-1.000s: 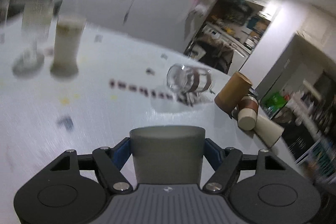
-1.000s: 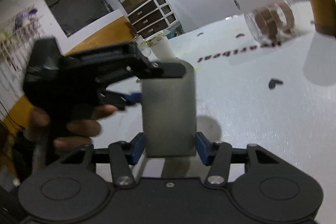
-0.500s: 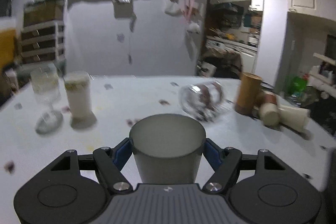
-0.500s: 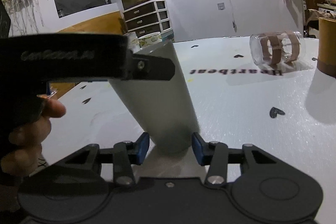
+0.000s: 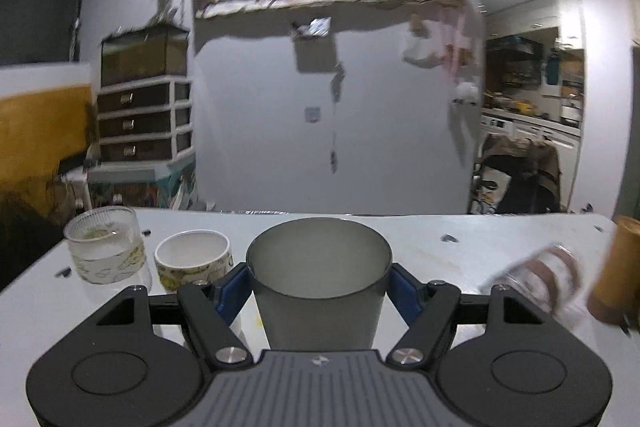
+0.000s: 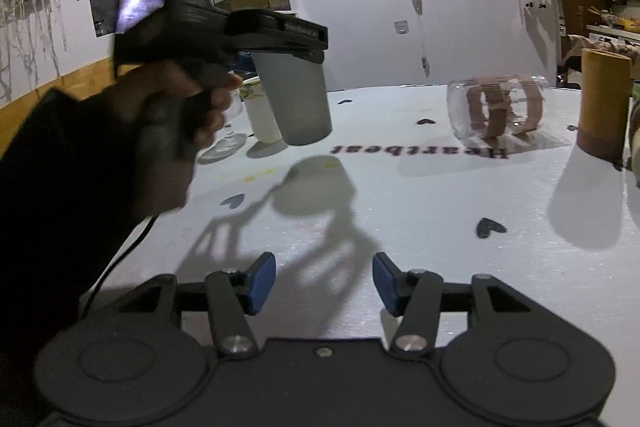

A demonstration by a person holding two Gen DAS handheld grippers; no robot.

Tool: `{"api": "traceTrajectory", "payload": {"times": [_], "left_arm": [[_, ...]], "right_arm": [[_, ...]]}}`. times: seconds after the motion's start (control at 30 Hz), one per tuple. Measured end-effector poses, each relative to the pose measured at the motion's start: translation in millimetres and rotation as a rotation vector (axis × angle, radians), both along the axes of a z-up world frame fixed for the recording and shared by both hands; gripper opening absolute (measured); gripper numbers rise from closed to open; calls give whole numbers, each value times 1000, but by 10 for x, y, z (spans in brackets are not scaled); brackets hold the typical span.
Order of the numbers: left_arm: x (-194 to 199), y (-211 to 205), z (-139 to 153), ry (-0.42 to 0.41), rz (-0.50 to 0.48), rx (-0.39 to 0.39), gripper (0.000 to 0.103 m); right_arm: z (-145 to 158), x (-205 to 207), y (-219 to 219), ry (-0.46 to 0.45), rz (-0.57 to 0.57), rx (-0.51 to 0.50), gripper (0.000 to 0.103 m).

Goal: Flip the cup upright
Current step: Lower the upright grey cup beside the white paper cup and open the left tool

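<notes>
White table (image 6: 440,195), grey cup (image 5: 319,287) in left gripper (image 5: 319,291), right gripper (image 6: 324,283) empty

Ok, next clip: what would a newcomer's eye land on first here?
First the grey cup, mouth up, gripped in the left claw and held clear of the white table, its shadow on the surface below. Then the right claw, open and empty near the table's edge. Further back, a clear glass jar lies on its side beside a brown cup.

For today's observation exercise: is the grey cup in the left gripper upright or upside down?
Upright. The grey cup shows its open mouth on top, clamped by the left gripper and held clear above the table.
</notes>
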State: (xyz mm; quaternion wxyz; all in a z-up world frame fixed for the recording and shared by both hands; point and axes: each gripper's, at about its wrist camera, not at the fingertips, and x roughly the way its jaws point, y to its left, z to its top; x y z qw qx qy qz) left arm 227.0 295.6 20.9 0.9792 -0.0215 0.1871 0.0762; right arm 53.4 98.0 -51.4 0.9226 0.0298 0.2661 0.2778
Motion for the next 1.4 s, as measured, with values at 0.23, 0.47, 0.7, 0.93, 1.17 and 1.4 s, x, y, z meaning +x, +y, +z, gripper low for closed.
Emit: {"api": "traceTrajectory", "payload": {"times": [0.23, 0.47, 0.7, 0.93, 1.17, 1.4], "left_arm": [[387, 169, -116, 42, 47, -25, 73], [409, 226, -112, 62, 36, -32, 79], [51, 194, -17, 57, 1, -57, 93], [-691, 60, 115, 8, -44, -12, 95], [-1406, 36, 173, -12, -63, 14, 101], [-1930, 12, 107, -17, -53, 27, 103]], "right_arm": [[-26, 39, -65, -5, -27, -15, 56], [-49, 86, -62, 4, -30, -16, 57], [-1, 87, -74, -11, -41, -5, 58], [251, 14, -157, -106, -78, 0, 62], [467, -28, -244, -183, -117, -6, 65], [531, -63, -282, -212, -122, -28, 72]]}}
